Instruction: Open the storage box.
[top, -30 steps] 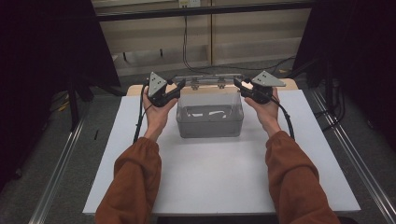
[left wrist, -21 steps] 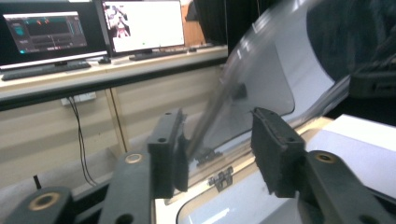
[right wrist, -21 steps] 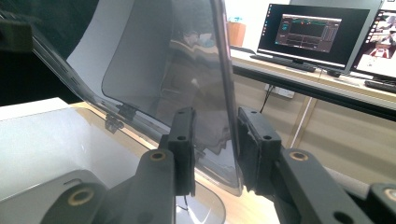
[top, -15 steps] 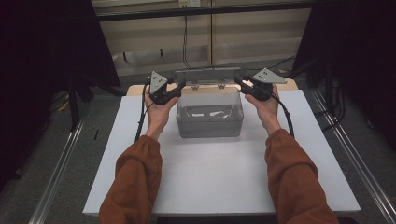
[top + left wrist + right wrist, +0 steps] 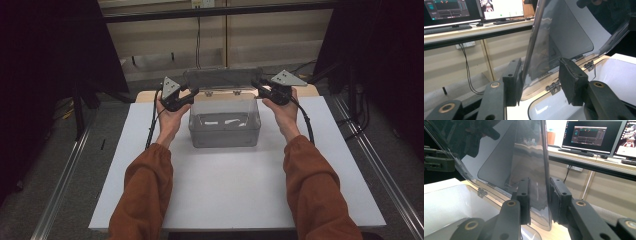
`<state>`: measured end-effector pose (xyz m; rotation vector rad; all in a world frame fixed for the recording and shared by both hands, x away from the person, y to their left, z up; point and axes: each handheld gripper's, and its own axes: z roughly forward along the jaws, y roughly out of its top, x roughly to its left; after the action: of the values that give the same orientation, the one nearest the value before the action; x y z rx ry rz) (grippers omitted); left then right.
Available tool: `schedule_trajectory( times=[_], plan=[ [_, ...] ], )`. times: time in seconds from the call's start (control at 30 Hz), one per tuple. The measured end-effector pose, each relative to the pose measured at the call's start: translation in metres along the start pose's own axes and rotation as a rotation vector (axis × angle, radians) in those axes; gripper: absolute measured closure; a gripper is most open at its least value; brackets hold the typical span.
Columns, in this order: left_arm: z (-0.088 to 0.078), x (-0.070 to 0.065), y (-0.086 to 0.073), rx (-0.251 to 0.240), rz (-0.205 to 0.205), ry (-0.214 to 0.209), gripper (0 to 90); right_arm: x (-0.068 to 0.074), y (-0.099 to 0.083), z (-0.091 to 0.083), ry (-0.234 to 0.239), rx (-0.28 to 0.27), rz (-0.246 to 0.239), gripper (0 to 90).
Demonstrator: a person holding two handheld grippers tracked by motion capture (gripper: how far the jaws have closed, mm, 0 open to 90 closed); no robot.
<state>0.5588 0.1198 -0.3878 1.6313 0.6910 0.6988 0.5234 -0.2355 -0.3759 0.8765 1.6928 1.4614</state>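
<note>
Above the clear box (image 5: pixel 225 125), both tools straddle its upright lid (image 5: pixel 222 79).

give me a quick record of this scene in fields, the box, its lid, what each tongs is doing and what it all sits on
box: clear plastic box standing open on the white table
lid: clear hinged lid raised upright at the far side of the box
left tongs: left tongs straddle the lid's edge; one pad lies by it, the other stands apart
right tongs: right tongs straddle the lid's other edge, jaws close on either side
hinges: small hinges along the rim
background: monitors on a desk
</note>
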Motion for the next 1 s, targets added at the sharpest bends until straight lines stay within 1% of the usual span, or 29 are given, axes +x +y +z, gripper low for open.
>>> schedule_trajectory(
  times=[0.03, 0.1, 0.17, 0.23, 0.27, 0.3, 0.33, 0.43, 0.5, 0.53, 0.6, 0.63, 0.7, 0.73, 0.8, 0.83, 0.87, 0.93, 1.0],
  plan=[
    [0.001, 0.000, 0.000, 0.006, -0.003, 0.005, 53.9, 0.000, 0.000, 0.000, 0.001, 0.001, 0.000, 71.5],
    [0.003, 0.002, 0.001, 0.015, -0.015, -0.002, 54.4, -0.001, 0.001, 0.001, 0.000, 0.003, 0.002, 71.7],
    [0.004, 0.003, 0.001, 0.024, 0.002, 0.009, 54.8, -0.002, 0.003, 0.002, -0.001, 0.005, -0.003, 72.8],
    [0.005, 0.006, 0.000, 0.024, -0.003, 0.018, 54.8, -0.003, 0.003, 0.003, -0.002, 0.006, -0.004, 73.2],
    [0.005, 0.007, 0.000, 0.028, 0.005, 0.032, 54.3, -0.004, 0.003, 0.003, -0.002, 0.008, -0.006, 73.2],
    [0.006, 0.008, -0.001, 0.030, 0.006, 0.036, 52.8, -0.004, 0.003, 0.003, 0.000, 0.008, -0.002, 73.4],
    [0.007, 0.009, -0.001, 0.025, -0.015, 0.029, 52.7, -0.004, 0.003, 0.003, 0.000, 0.007, -0.004, 73.5],
    [0.008, 0.010, -0.002, 0.035, -0.008, 0.018, 52.0, -0.005, 0.003, 0.003, 0.002, 0.008, -0.001, 73.7],
    [0.010, 0.010, -0.002, 0.035, -0.017, 0.015, 52.5, -0.006, 0.003, 0.004, 0.000, 0.004, -0.003, 74.0],
    [0.012, 0.009, -0.002, 0.028, -0.029, 0.003, 53.5, -0.006, 0.004, 0.004, 0.000, 0.005, 0.001, 74.2],
    [0.014, 0.007, -0.001, 0.039, -0.004, -0.001, 55.9, -0.007, 0.004, 0.005, 0.002, 0.006, 0.004, 74.4],
    [0.015, 0.006, -0.001, 0.033, -0.014, -0.003, 58.2, -0.007, 0.004, 0.006, -0.001, 0.004, 0.005, 74.5],
    [0.016, 0.008, 0.000, 0.039, -0.012, 0.001, 59.7, -0.008, 0.003, 0.006, 0.000, 0.002, 0.007, 74.8],
    [0.016, 0.009, -0.001, 0.037, -0.022, 0.003, 61.7, -0.008, 0.003, 0.006, 0.000, 0.002, 0.013, 74.9],
    [0.017, 0.011, -0.002, 0.028, -0.058, -0.003, 63.1, -0.009, 0.003, 0.007, -0.002, -0.006, 0.019, 75.0],
    [0.016, 0.012, -0.003, 0.041, -0.048, -0.006, 63.0, -0.009, 0.003, 0.008, -0.003, -0.005, 0.018, 75.2],
    [0.017, 0.012, -0.004, 0.034, -0.062, -0.001, 63.1, -0.009, 0.003, 0.008, -0.002, -0.004, 0.020, 75.2],
    [0.019, 0.012, -0.005, 0.042, -0.059, -0.003, 63.8, -0.010, 0.003, 0.009, -0.003, 0.002, 0.019, 75.4],
    [0.019, 0.013, -0.006, 0.040, -0.064, -0.004, 64.6, -0.011, 0.002, 0.010, -0.004, 0.010, 0.020, 75.3]
  ],
)
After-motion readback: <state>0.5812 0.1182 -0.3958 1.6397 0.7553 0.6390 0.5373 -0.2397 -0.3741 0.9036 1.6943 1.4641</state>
